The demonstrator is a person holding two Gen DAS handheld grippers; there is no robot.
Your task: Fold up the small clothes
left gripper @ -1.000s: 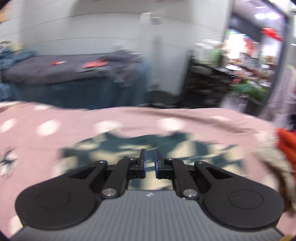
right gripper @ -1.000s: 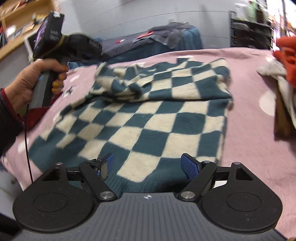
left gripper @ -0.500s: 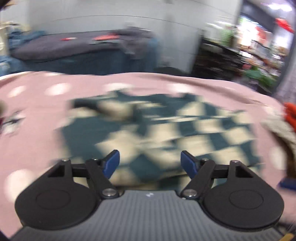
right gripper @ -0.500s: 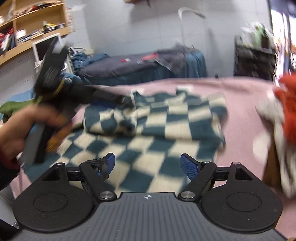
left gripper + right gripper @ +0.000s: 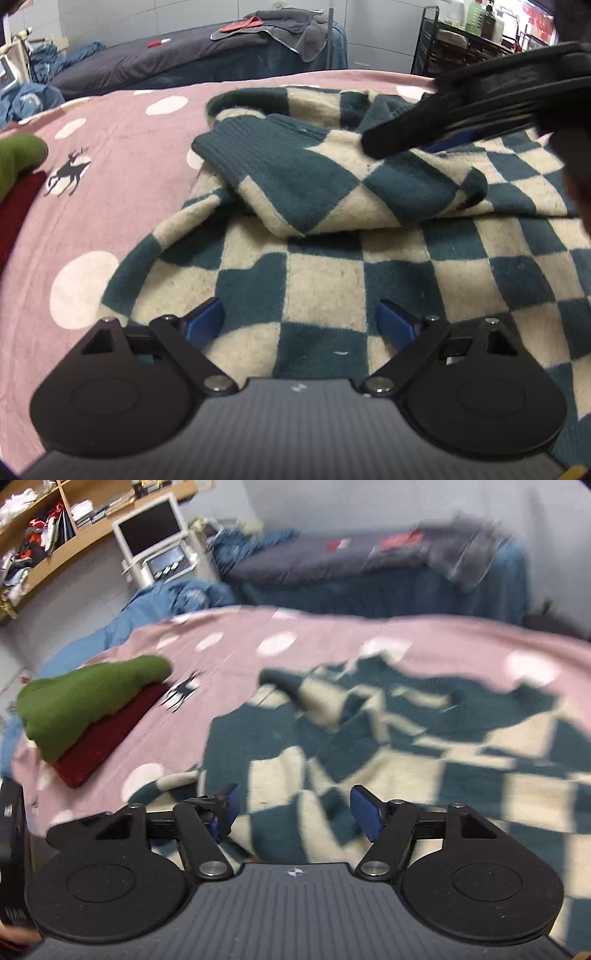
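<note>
A teal-and-cream checkered sweater [image 5: 388, 266] lies spread on a bed under a pink blanket with white dots [image 5: 110, 155], filling the middle and the 3 o'clock side of the left wrist view. One sleeve [image 5: 295, 173] is already folded in across the body and lies in a thick roll pointing toward 10 o'clock, cuff outward — so the fold looks begun but far from done. The body below the sleeve is still flat and full width, and the other sleeve cannot be made out. The left gripper [image 5: 301, 323] hangs low over the near part of the sweater; its jaws are opening and hold nothing, with cloth showing beneath the gap between them. The right gripper [image 5: 295, 808] hovers above the sweater's near edge in a blurred view; its jaws stand wide, just starting to close, and nothing is pinched between them. In the left wrist view it shows as a dark shape at 2 o'clock over the garment. At 9 o'clock in the right wrist view a green garment [image 5: 92, 698] rests folded on a dark red one [image 5: 107, 734] — probably pieces already finished. What remains, as I judge it, is tidying the sleeves and folding the body over.
</note>
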